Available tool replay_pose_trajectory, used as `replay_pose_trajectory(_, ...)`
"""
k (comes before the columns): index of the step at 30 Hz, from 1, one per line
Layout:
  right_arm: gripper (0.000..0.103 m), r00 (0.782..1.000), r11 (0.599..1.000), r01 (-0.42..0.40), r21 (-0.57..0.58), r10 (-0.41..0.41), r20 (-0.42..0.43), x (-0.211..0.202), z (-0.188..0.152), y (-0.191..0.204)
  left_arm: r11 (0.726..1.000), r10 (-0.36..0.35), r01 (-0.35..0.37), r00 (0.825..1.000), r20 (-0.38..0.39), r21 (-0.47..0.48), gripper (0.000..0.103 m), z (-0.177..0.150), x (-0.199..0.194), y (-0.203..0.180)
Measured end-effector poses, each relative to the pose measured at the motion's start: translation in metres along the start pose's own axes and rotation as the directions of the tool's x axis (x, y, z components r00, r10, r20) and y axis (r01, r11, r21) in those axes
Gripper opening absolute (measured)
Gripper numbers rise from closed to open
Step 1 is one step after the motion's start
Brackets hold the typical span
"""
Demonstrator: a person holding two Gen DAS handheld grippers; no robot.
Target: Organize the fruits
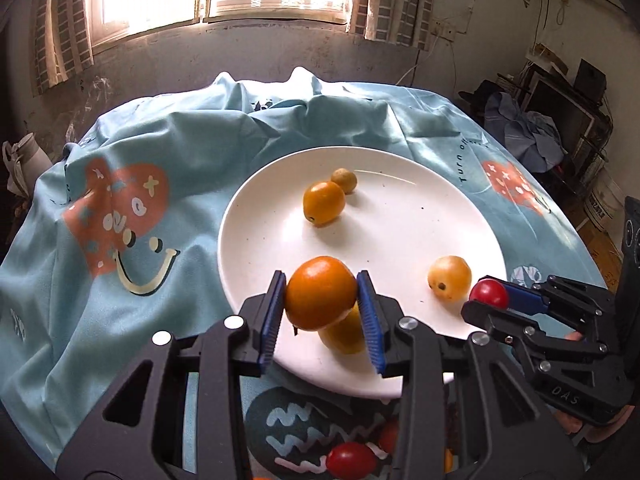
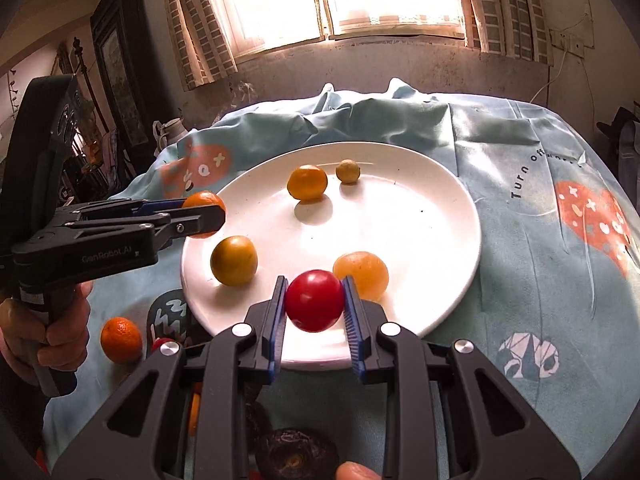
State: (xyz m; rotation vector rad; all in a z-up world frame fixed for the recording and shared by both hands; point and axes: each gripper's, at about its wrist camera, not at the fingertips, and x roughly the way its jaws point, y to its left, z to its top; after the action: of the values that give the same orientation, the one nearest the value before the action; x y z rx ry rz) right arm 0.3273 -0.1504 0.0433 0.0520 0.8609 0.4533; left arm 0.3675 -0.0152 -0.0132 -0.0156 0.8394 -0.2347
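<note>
My left gripper [image 1: 322,300] is shut on an orange citrus fruit [image 1: 320,298], held above the near rim of a white plate [image 1: 400,208]; from the right wrist view the same gripper [image 2: 204,214] hangs over the plate's left edge [image 2: 440,208]. My right gripper [image 2: 314,300] is shut on a red tomato [image 2: 314,300] above the plate's near side, and appears at the right of the left wrist view [image 1: 490,294]. On the plate lie a yellow-green fruit [image 2: 234,260], a pale orange fruit [image 2: 362,274], an orange fruit [image 2: 307,182] and a small brownish fruit [image 2: 347,171].
A wrinkled light-blue printed cloth [image 1: 132,248] covers the table. Off the plate, near its left front, lie an orange [image 2: 121,340] and a red tomato [image 1: 352,460]. A dark round object [image 2: 296,456] sits under my right gripper. A wall and window stand behind the table.
</note>
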Motion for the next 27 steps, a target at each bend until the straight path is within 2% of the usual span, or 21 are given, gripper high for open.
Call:
replay_pose_trajectory(1,0.028,1.0,1.0,0.001,-0.003,-0.001,0.0,0.003,0.0,0.0,1.0,0.014,-0.014,1.0,-0.011,-0.014,0.038,0.001,0.003,0.003)
replay_pose_trajectory(2,0.03,1.0,1.0,-0.002,-0.005,0.002,-0.001,0.004,0.0,0.0,0.999,0.01,-0.011,1.0,-0.025,-0.032,0.061,0.002,0.004,0.005)
replay_pose_trajectory(3,0.037,1.0,1.0,-0.005,-0.004,0.005,-0.001,0.002,-0.001,0.0,0.998,0.013,-0.014,1.0,-0.023,-0.055,0.091,0.001,0.001,0.008)
replay_pose_trajectory(4,0.037,1.0,1.0,-0.004,-0.003,0.004,0.003,-0.002,-0.002,0.001,0.997,0.018,-0.018,1.0,0.003,-0.08,0.096,-0.001,-0.008,0.01)
replay_pose_trajectory(6,0.039,1.0,1.0,-0.003,-0.013,0.003,0.022,-0.016,-0.005,0.004,0.995,-0.005,0.011,0.999,0.053,-0.102,0.096,-0.009,-0.031,0.012)
replay_pose_trajectory(9,0.039,0.999,0.999,0.009,-0.046,-0.007,0.054,-0.039,-0.014,0.013,0.994,0.003,0.007,0.996,0.092,-0.113,0.099,-0.025,-0.063,0.009)
replay_pose_trajectory(12,0.039,0.997,0.997,0.025,-0.068,-0.02,0.075,-0.057,-0.026,0.025,0.996,0.028,-0.016,0.991,0.128,-0.09,0.1,-0.045,-0.089,0.001)
replay_pose_trajectory(17,0.039,0.999,0.999,0.013,-0.031,-0.012,0.036,-0.069,-0.056,0.035,0.993,0.084,-0.066,0.979,0.185,-0.101,0.101,-0.085,-0.112,0.001)
replay_pose_trajectory(21,0.039,0.998,0.998,0.059,0.0,-0.059,-0.037,-0.071,-0.078,0.04,0.984,0.105,-0.088,0.989,0.108,-0.156,0.101,-0.104,-0.104,0.015)
replay_pose_trajectory(23,0.039,0.996,0.999,0.037,0.012,-0.036,-0.078,-0.069,-0.085,0.042,0.976,0.12,-0.097,0.987,0.108,-0.193,0.101,-0.108,-0.106,0.023)
replay_pose_trajectory(27,0.039,0.996,0.999,0.044,-0.028,-0.047,-0.082,-0.071,-0.09,0.052,0.968,0.151,-0.119,0.98,0.131,-0.223,0.101,-0.109,-0.113,0.03)
